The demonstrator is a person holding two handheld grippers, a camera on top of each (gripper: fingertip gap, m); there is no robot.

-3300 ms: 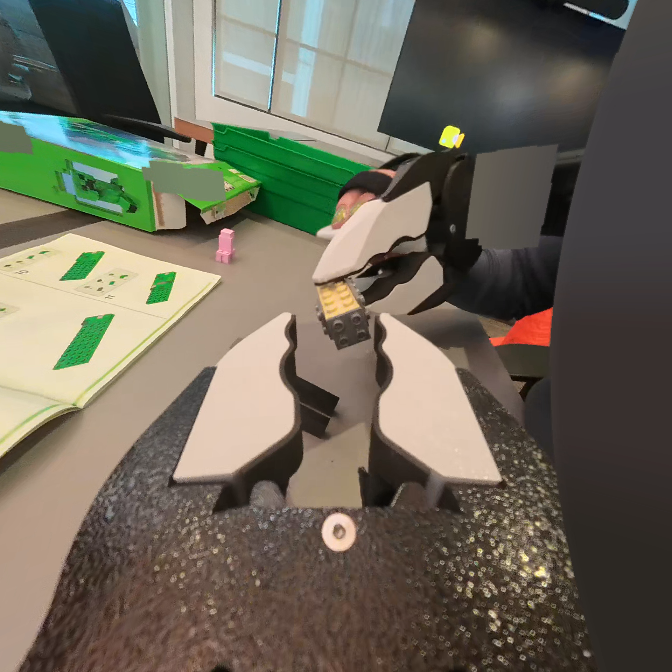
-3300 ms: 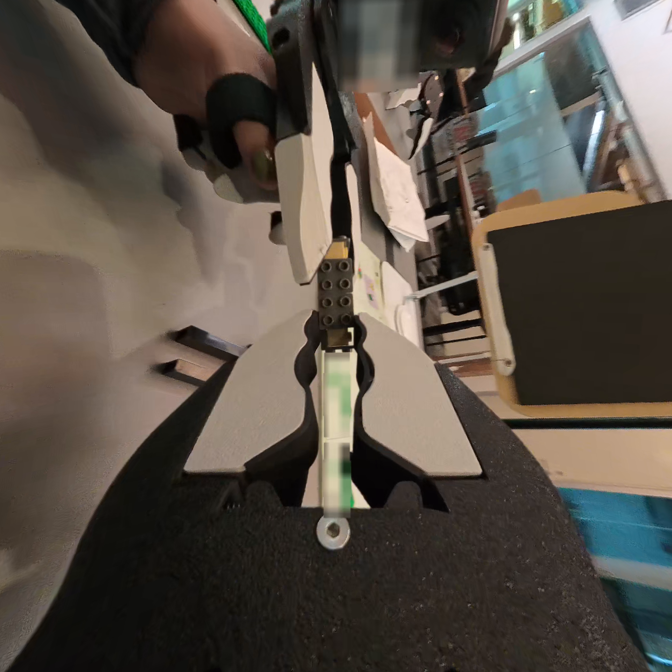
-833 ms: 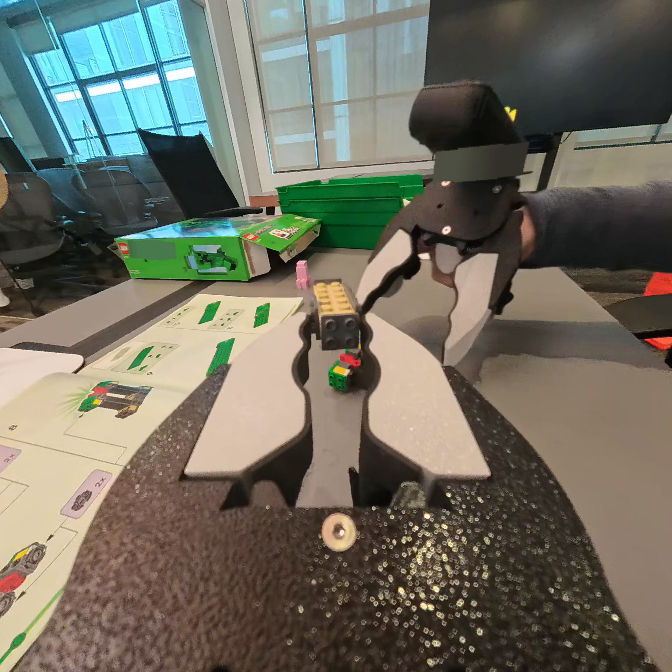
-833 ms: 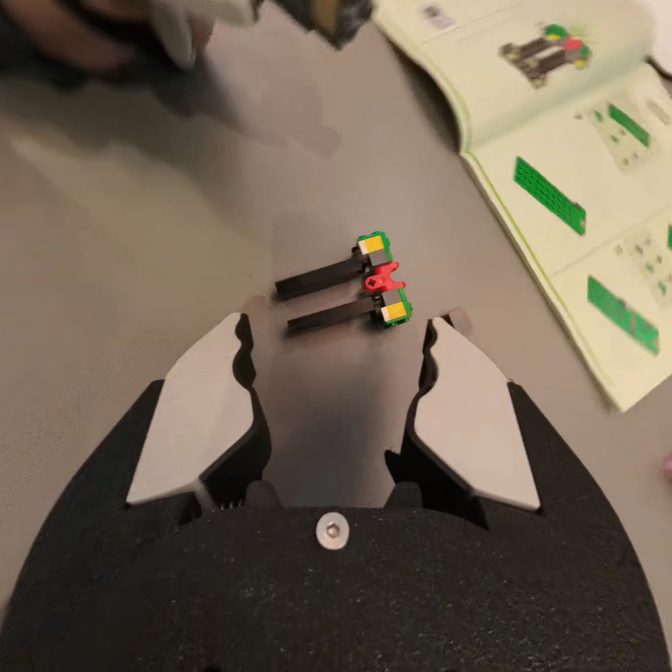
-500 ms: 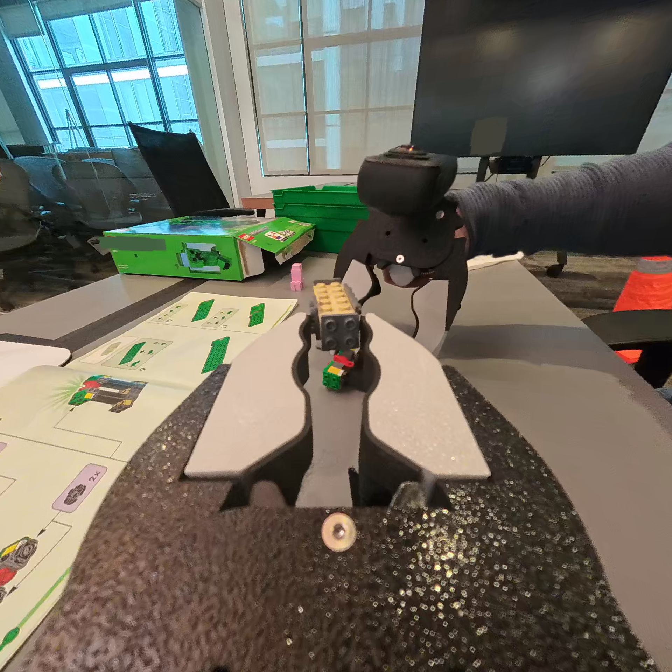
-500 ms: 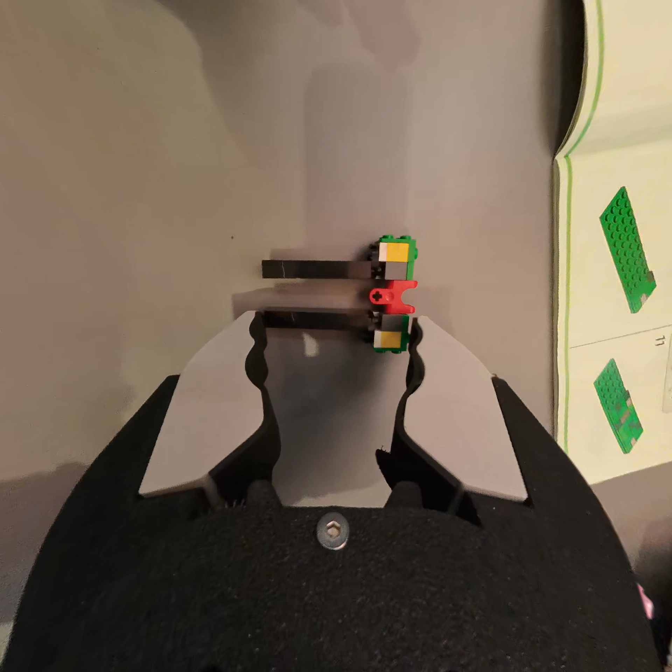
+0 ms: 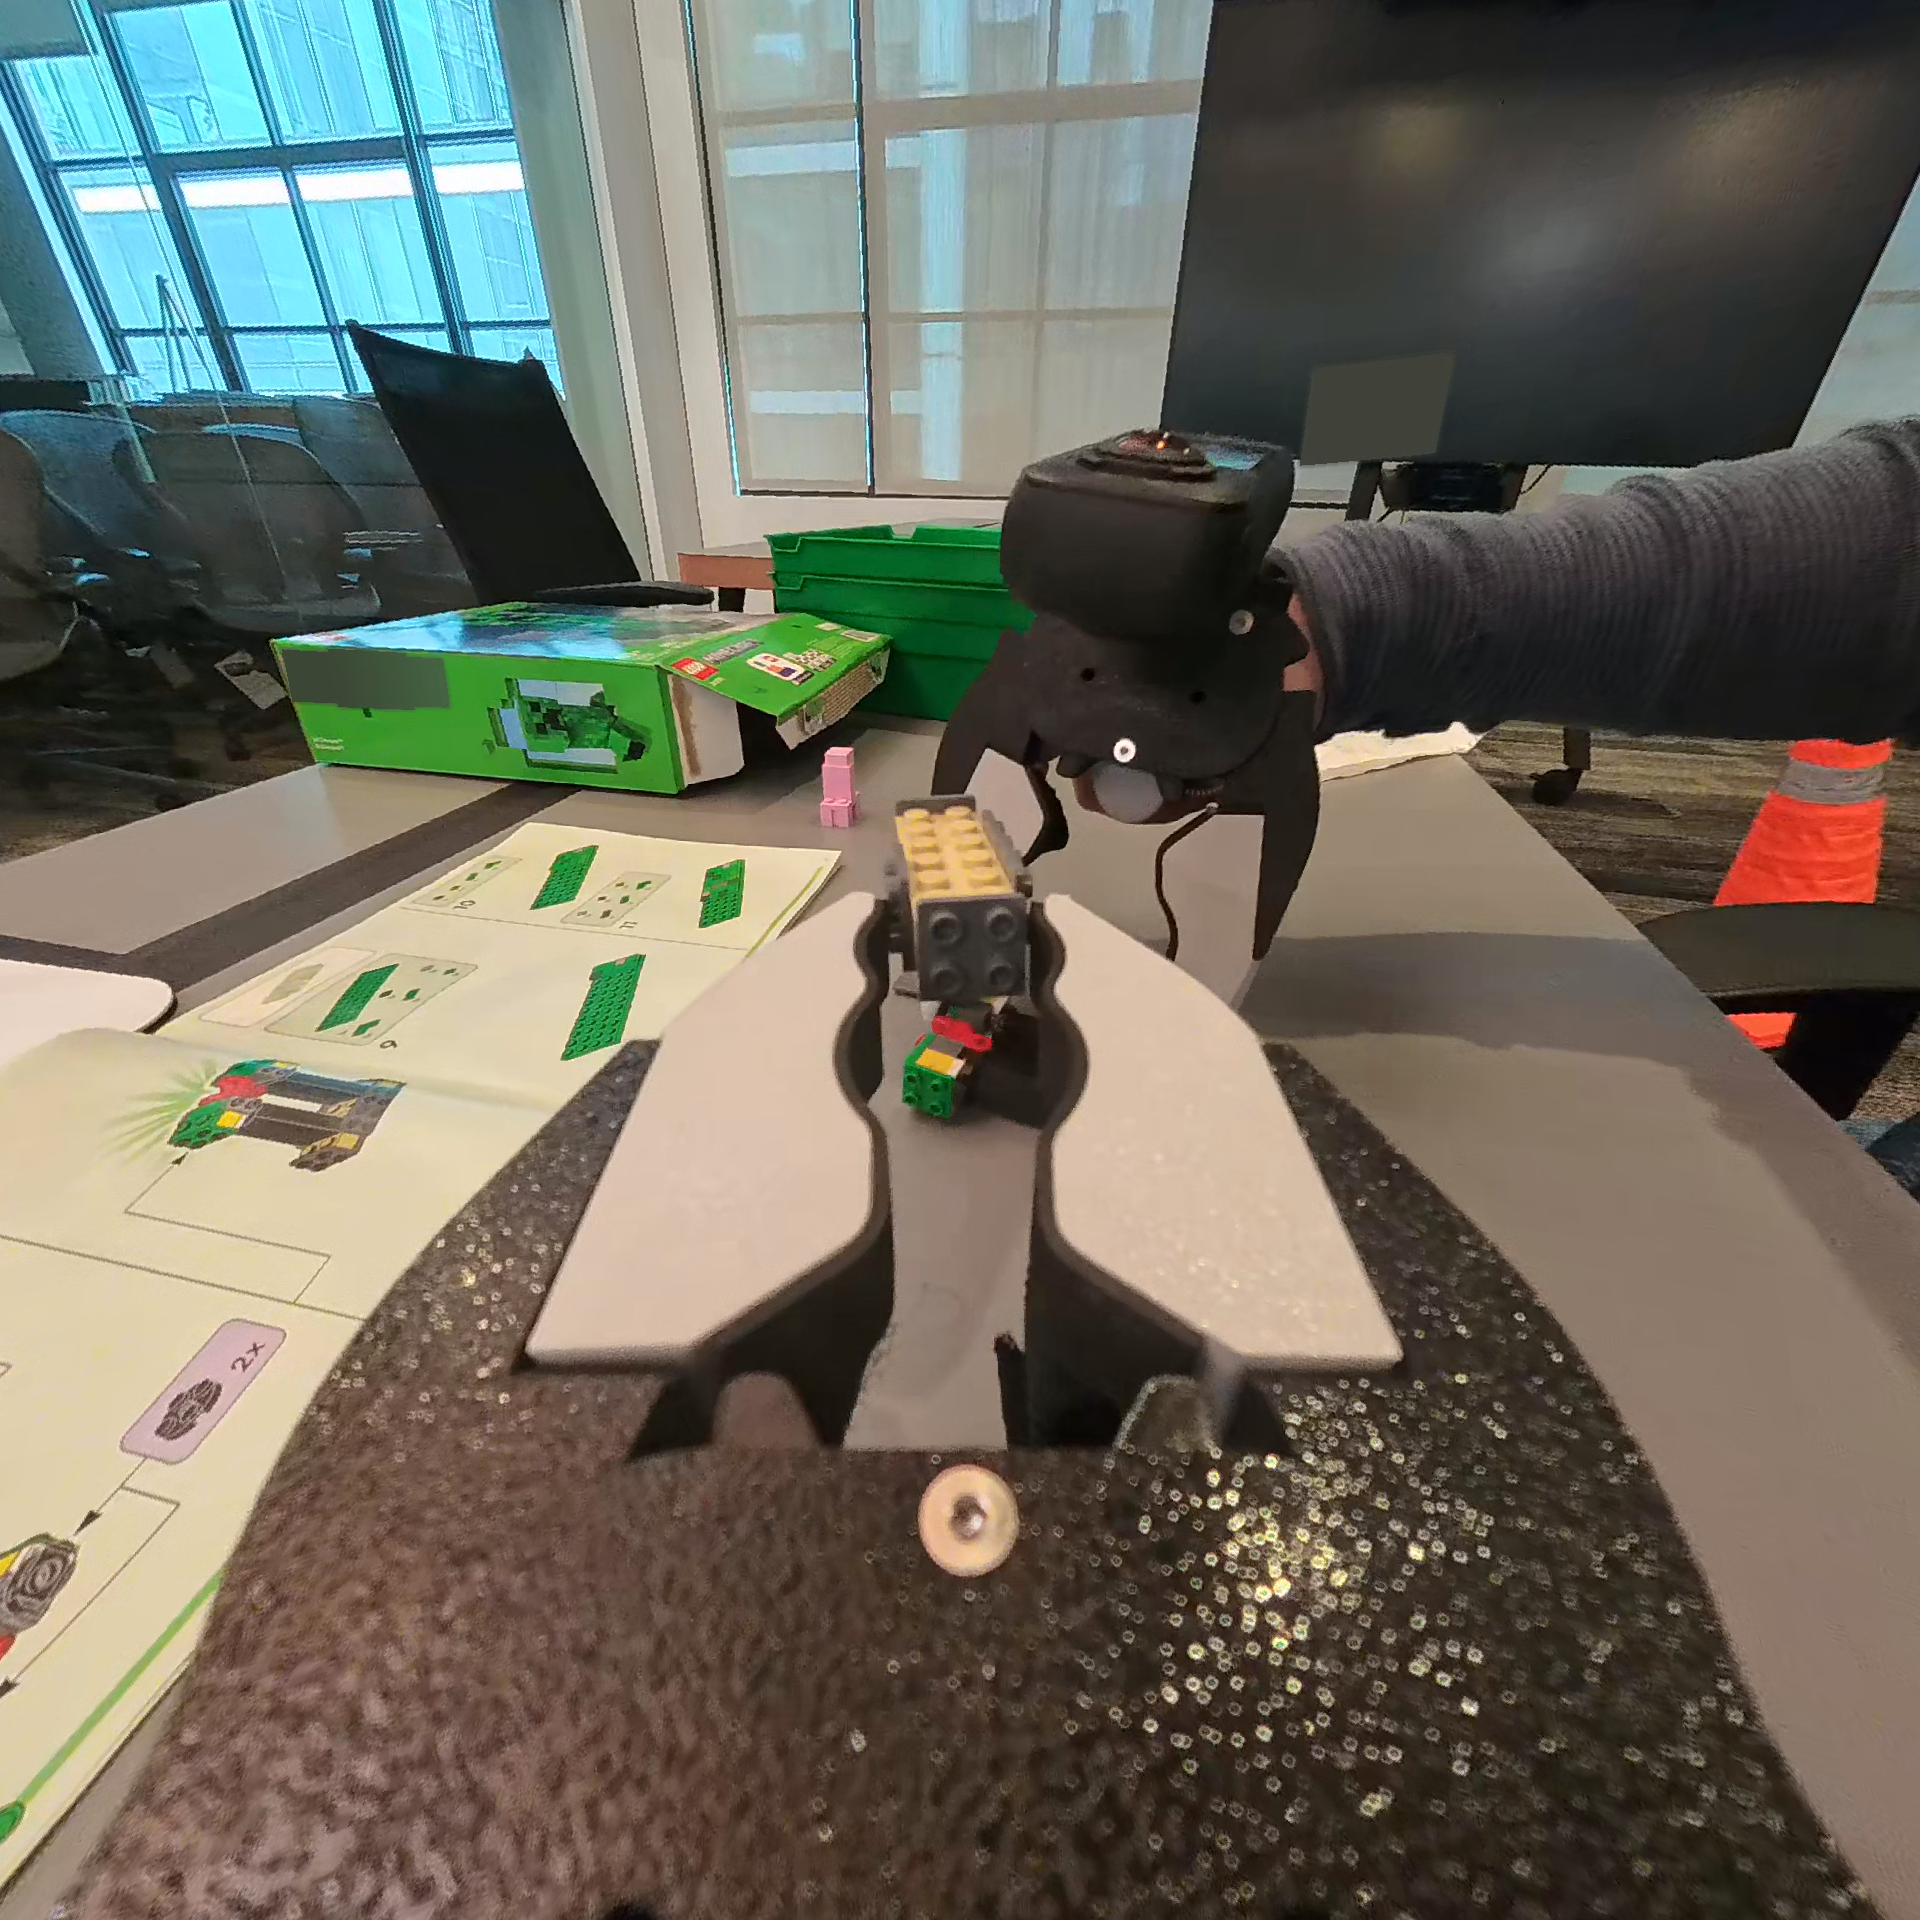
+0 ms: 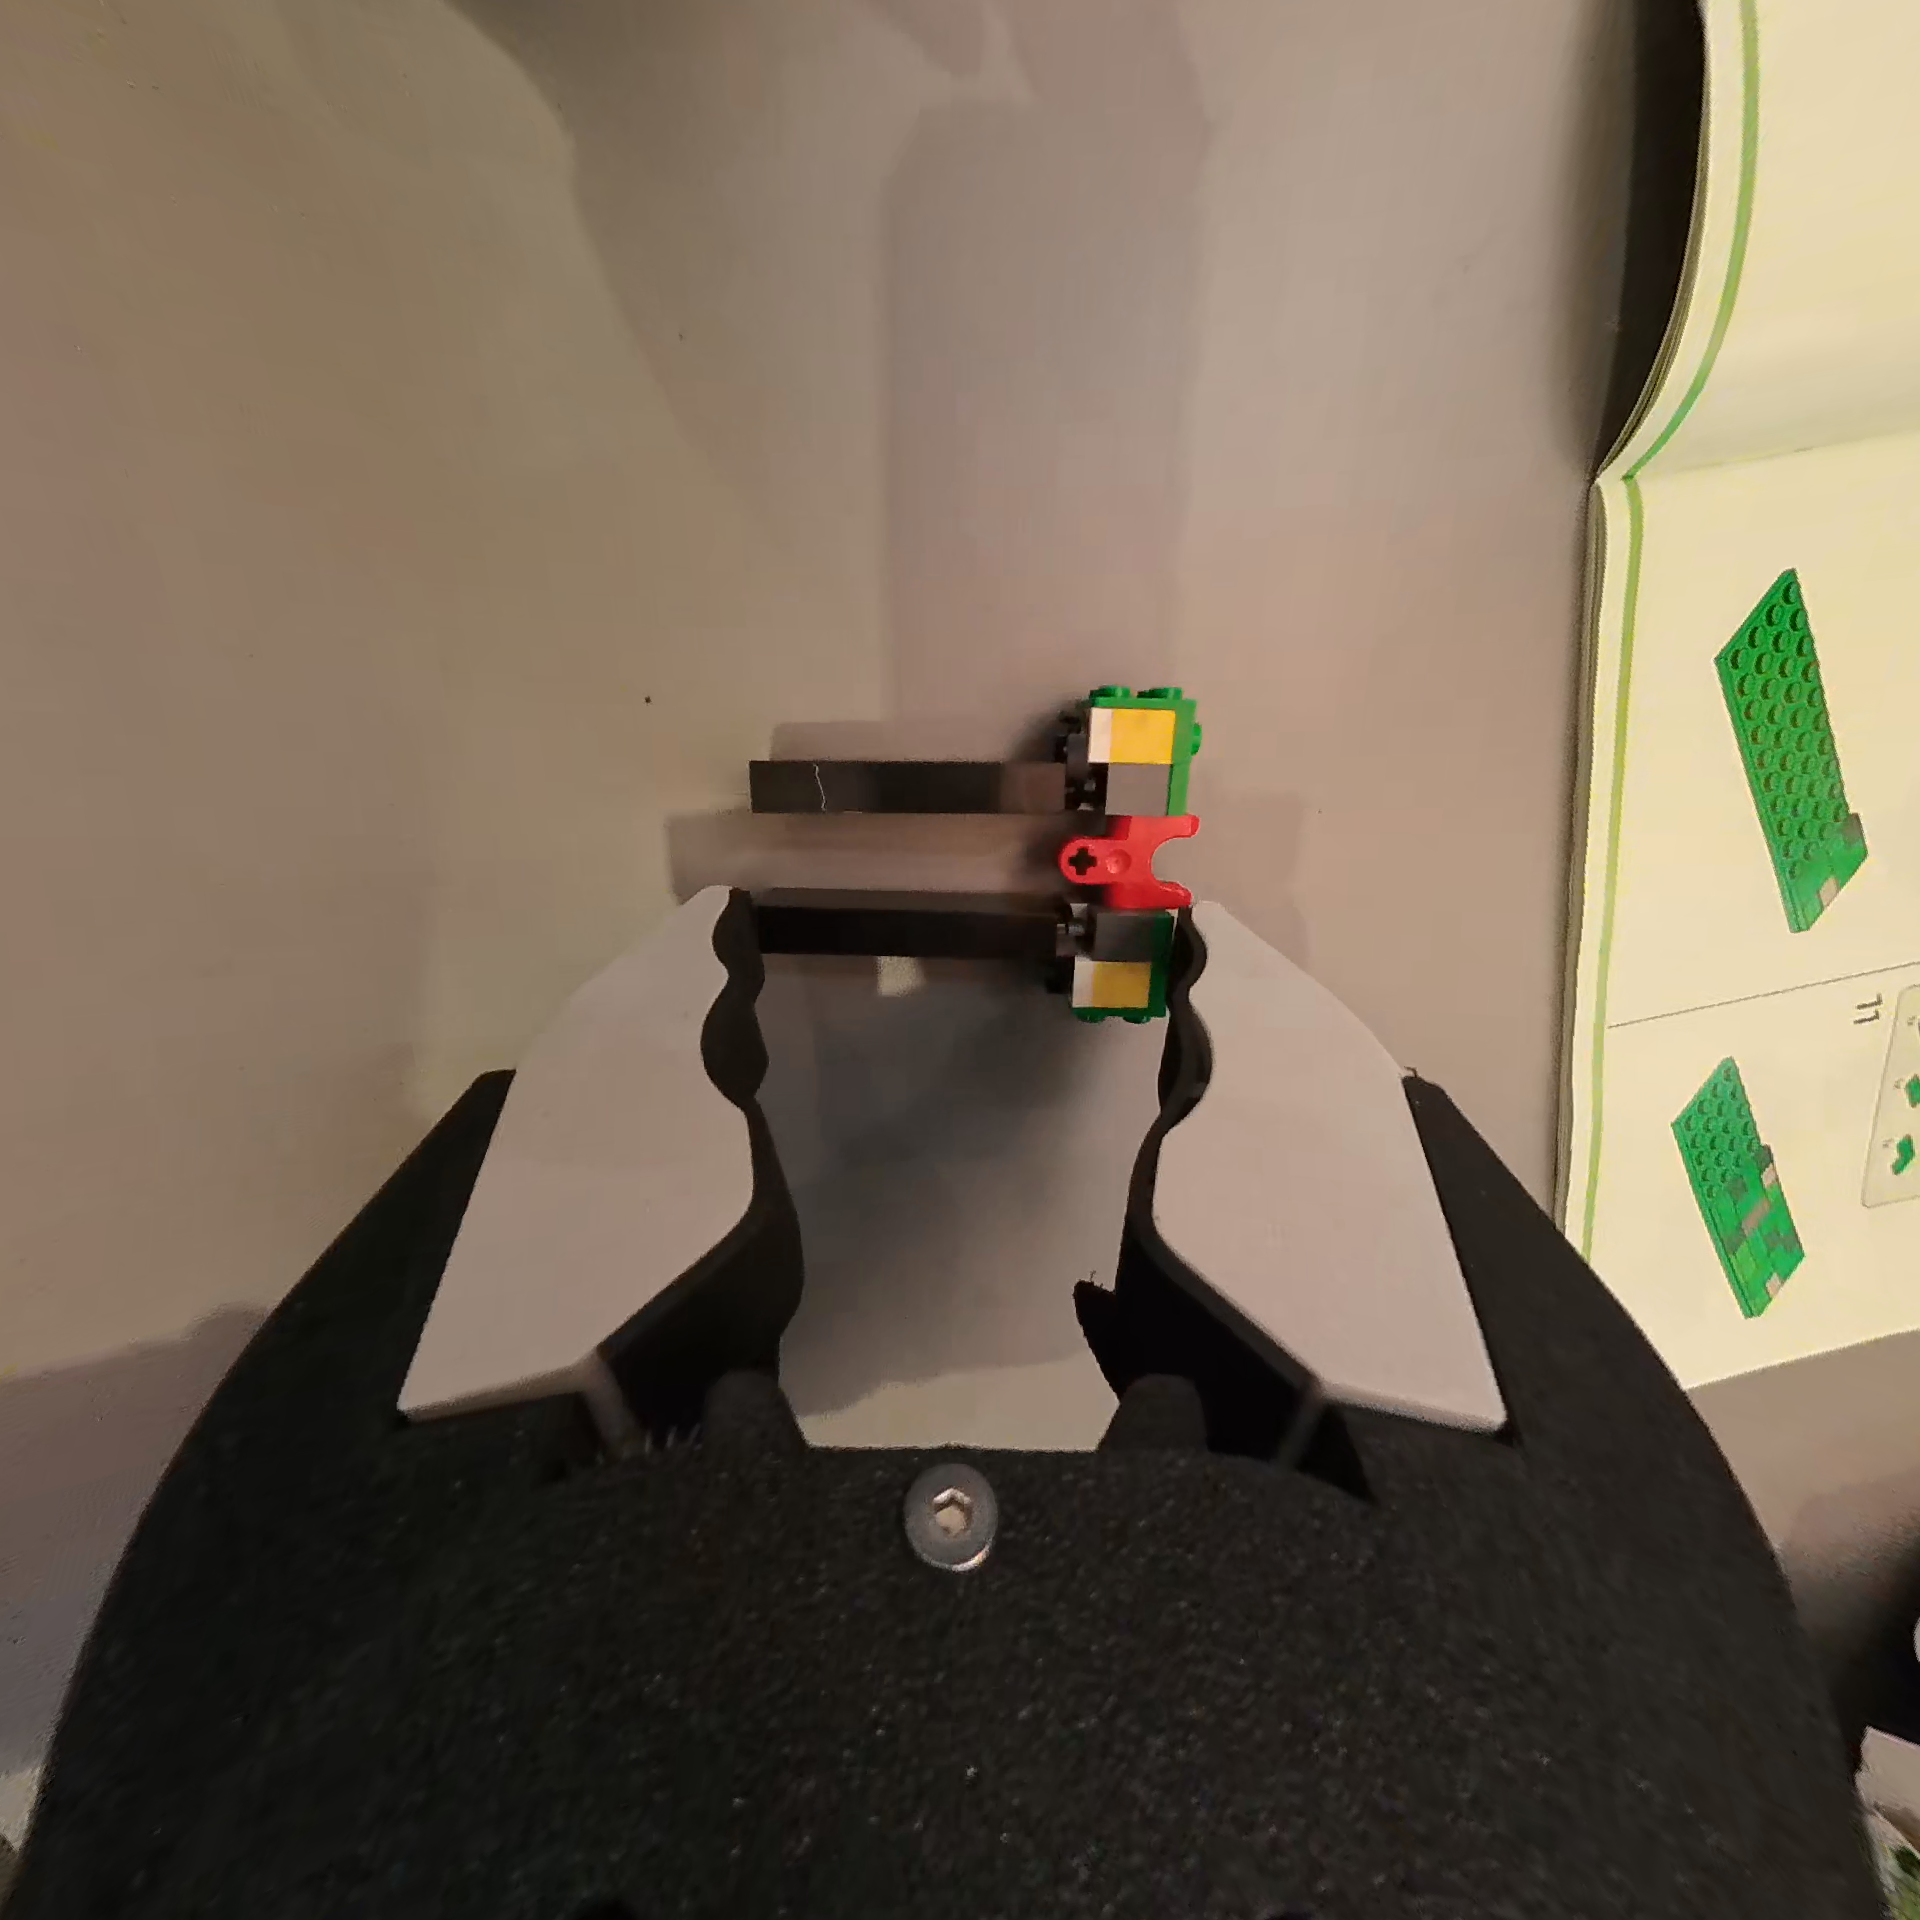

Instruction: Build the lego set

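1. Left wrist view: the left gripper (image 7: 961,940) is clamped on a grey-and-tan brick block (image 7: 966,902), held between its fingertips above the grey table (image 7: 1455,1195), tan studs upward and a dark grey end face toward the camera.
2. Below that block, on the table, lies a small green, yellow and red assembly (image 7: 943,1060), seen through the gap between the fingers.
3. Beyond it the right gripper (image 7: 1122,894) points down at the table, its two fingers spread apart, held by a person's arm in a dark sleeve (image 7: 1621,592).
4. To the left an open instruction booklet (image 7: 312,1039) lies flat; farther back are a small pink figure (image 7: 840,787), an opened green set box (image 7: 540,696) and stacked green trays (image 7: 894,592).
5. Right wrist view: the right gripper (image 8: 961,935) looks straight down, jaws apart and holding nothing.
6. The assembly (image 8: 1127,852) rests on the table (image 8: 416,520) at the fingertips: two black bars side by side, each ending in a green-yellow-grey end block, with a red clip between them.
7. The nearer bar lies between the two tips, and its green end is just beside the right-hand fingertip (image 8: 1210,940); whether they touch cannot be told.
8. The booklet (image 8: 1766,727) lies at the right edge.
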